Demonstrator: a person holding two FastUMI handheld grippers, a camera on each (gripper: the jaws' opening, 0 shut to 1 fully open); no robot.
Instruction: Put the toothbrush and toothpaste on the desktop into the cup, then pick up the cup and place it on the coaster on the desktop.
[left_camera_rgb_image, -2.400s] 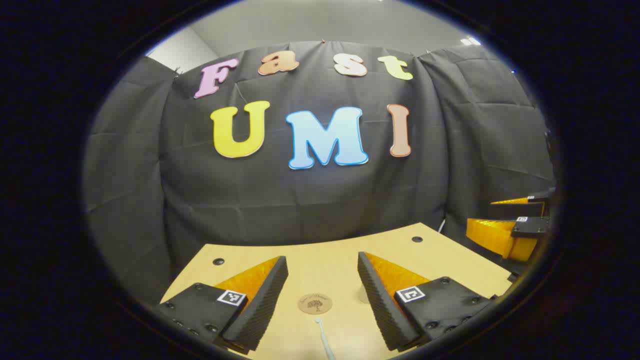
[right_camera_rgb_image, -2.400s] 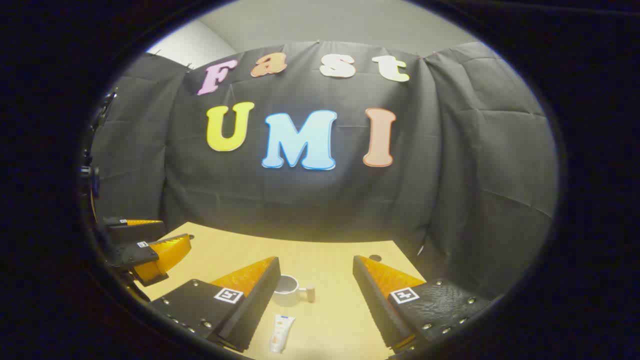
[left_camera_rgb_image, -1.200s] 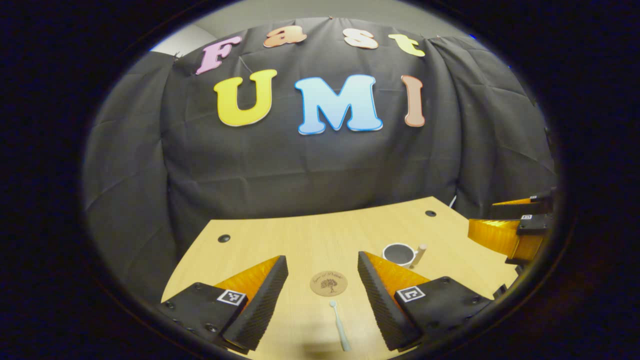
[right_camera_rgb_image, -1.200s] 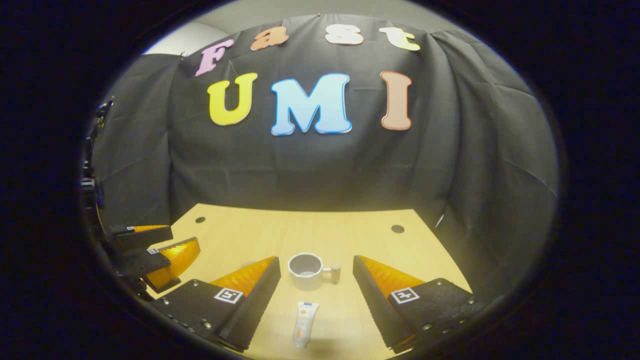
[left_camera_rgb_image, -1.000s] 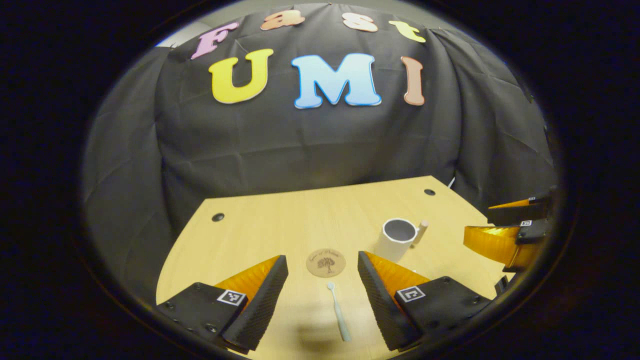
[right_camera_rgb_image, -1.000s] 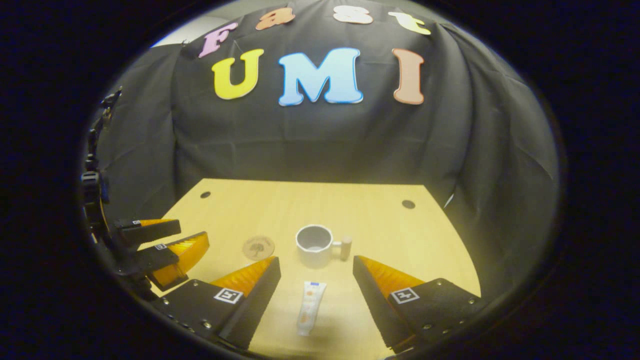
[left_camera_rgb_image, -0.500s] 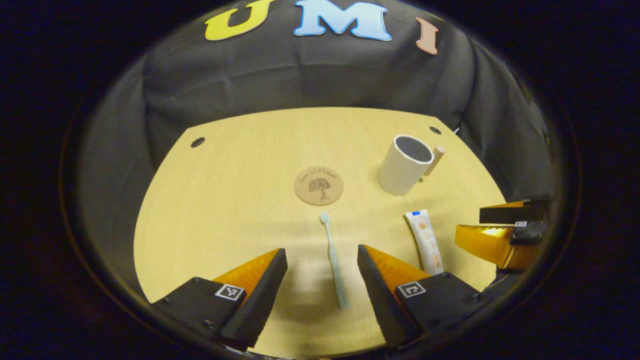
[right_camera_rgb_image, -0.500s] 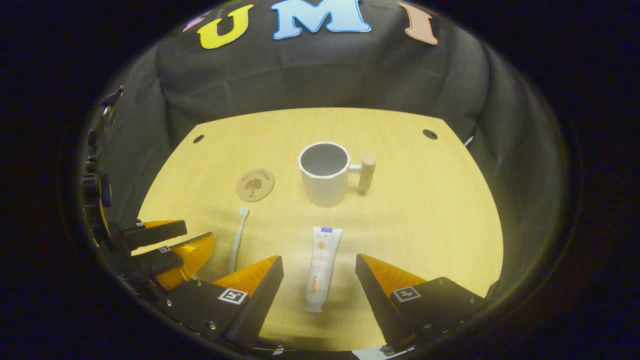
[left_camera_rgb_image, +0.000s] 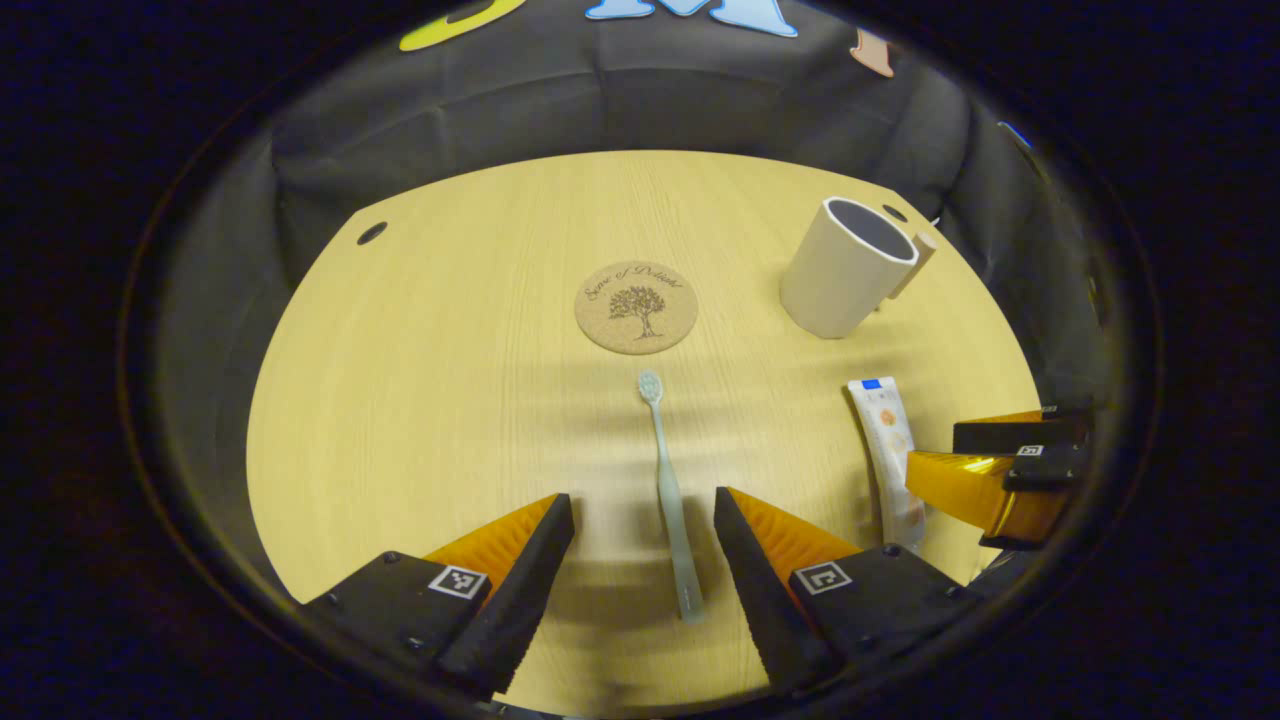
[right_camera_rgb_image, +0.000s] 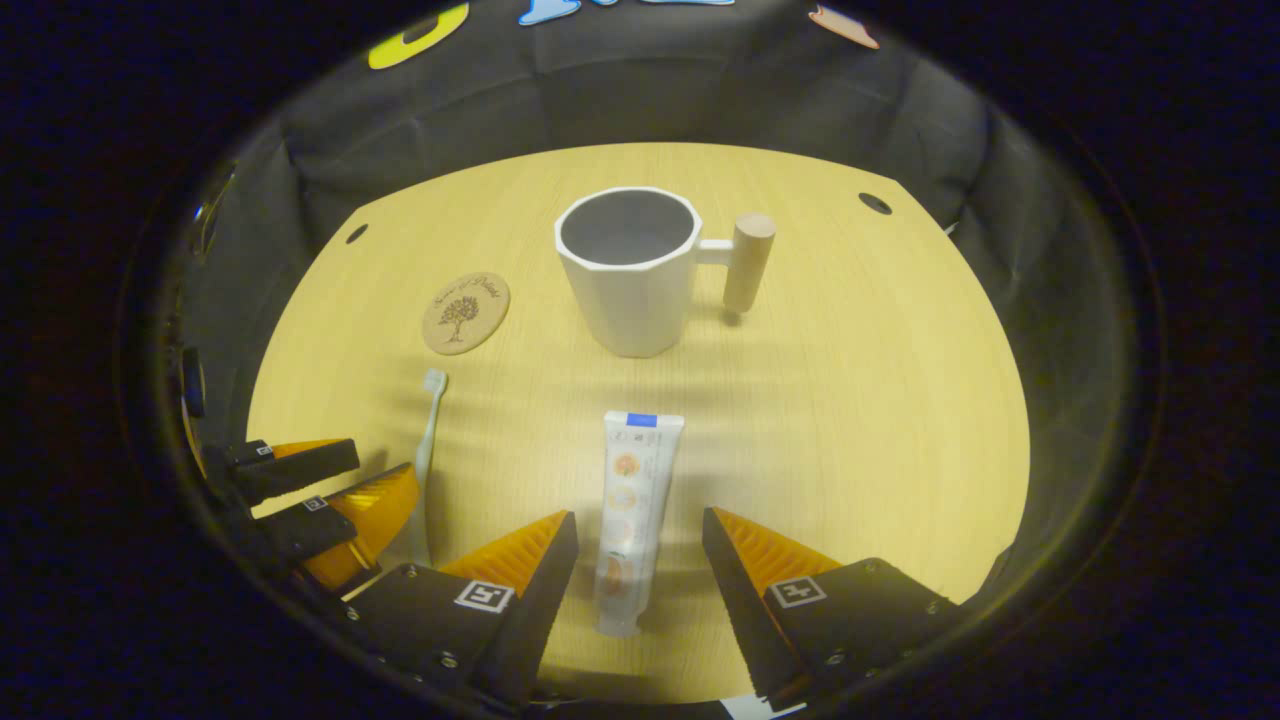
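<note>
While both my claws hang spread wide with nothing held, the toothbrush (left_camera_rgb_image: 668, 495) lies flat between the fingers of my left claw (left_camera_rgb_image: 640, 570), bristles pointing away toward the coaster (left_camera_rgb_image: 636, 307). Under my right claw (right_camera_rgb_image: 640, 580) the toothpaste (right_camera_rgb_image: 628, 515) lies lengthwise, cap end nearest, with the cup (right_camera_rgb_image: 630, 268) upright beyond it. I judge the brush light, stiff and thin, best pinched mid-handle; the tube soft, so I'd squeeze it gently near its middle.
</note>
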